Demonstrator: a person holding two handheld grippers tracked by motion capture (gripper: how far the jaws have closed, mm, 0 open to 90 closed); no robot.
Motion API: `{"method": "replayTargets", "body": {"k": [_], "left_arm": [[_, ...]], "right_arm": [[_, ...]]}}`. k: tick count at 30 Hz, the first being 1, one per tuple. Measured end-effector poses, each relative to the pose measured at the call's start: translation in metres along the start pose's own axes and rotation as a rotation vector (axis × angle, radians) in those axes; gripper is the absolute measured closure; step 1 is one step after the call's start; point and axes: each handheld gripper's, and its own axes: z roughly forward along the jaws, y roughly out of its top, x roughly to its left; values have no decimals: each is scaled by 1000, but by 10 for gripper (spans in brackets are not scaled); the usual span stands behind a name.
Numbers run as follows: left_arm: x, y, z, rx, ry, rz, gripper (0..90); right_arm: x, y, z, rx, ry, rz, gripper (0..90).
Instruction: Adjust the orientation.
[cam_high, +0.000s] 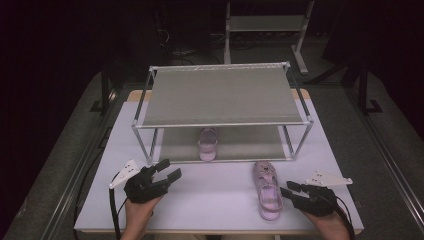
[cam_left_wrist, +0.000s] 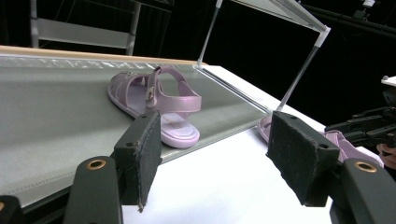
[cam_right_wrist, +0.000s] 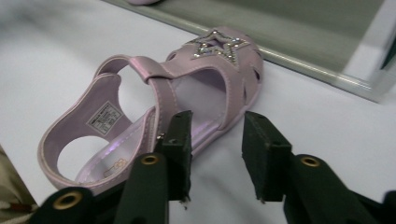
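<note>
High view shows one pink sandal (cam_high: 208, 143) already on the rack's lower shelf (cam_high: 250, 145), its mate (cam_high: 268, 190) left on the counter (cam_high: 210, 195) beside the right gripper (cam_high: 289, 190), fingers spread and empty.

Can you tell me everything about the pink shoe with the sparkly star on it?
The sandal with the star is shiny lilac-pink, like smooth leather. A glittery star sits on its closed toe, which has small cut-outs. A strap crosses the middle, the heel back is open, and a white label shows inside. It lies flat on its sole on the white table, toe pointing toward the shelf rack, just in front of it. The right gripper is next to its side with jaws apart; whether a jaw touches it I cannot tell.
</note>
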Motion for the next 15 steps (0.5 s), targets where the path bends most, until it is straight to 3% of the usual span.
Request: {"method": "replayTargets", "body": {"k": [8, 15], "left_arm": [[0, 0, -1, -2, 4, 1, 348], [0, 0, -1, -9, 6, 1, 348]], "right_arm": [[-4, -4, -14, -63, 7, 57, 559], [1, -3, -20, -137, 96, 76, 516]]}}
